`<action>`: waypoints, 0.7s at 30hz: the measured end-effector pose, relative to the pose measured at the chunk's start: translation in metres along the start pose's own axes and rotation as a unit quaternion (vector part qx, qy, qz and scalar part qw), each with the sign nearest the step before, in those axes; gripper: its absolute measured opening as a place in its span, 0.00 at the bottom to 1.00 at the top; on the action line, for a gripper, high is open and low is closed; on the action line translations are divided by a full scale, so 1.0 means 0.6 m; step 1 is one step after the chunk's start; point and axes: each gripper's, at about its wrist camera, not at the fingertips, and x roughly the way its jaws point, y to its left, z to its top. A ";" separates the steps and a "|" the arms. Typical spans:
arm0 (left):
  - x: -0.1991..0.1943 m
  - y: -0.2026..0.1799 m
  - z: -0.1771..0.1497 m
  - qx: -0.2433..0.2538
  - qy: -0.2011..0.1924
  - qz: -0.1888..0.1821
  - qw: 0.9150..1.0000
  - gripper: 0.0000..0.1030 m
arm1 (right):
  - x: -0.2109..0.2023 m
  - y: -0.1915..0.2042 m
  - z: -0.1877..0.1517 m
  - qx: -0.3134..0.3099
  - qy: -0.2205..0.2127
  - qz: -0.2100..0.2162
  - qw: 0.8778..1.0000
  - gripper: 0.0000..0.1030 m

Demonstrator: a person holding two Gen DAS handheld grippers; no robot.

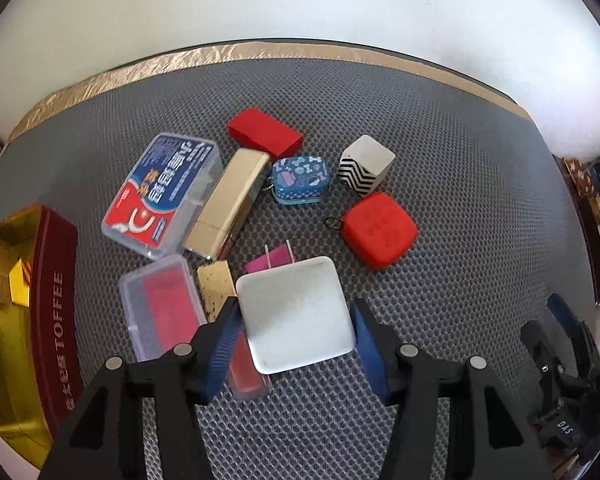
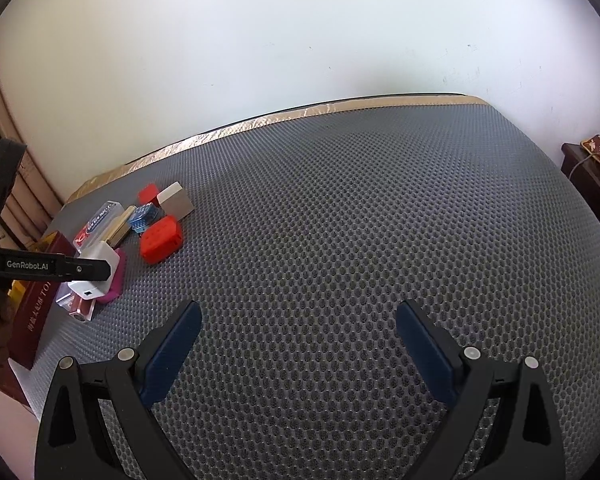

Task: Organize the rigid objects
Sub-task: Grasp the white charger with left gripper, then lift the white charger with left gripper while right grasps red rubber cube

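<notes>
Left wrist view: left gripper (image 1: 296,344) straddles white charger (image 1: 294,314), blue pads at both sides, contact unclear, can't tell if gripped. Charger sits atop pink block (image 1: 270,260) and clear case (image 1: 162,306). Red cube (image 1: 378,230) at 1 o'clock, blue tin (image 1: 300,179) at 12, toffee tin (image 1: 54,320) at 9. Right gripper (image 2: 298,344) wide open, empty, over grey mat (image 2: 380,220).

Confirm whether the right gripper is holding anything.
No. The right gripper is open over the bare grey mat, with nothing between its blue pads.
</notes>
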 end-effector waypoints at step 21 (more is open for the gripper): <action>-0.077 0.093 -0.190 -0.066 -0.029 -0.054 0.996 0.49 | 0.031 0.031 0.010 -0.020 0.042 0.018 0.999 0.95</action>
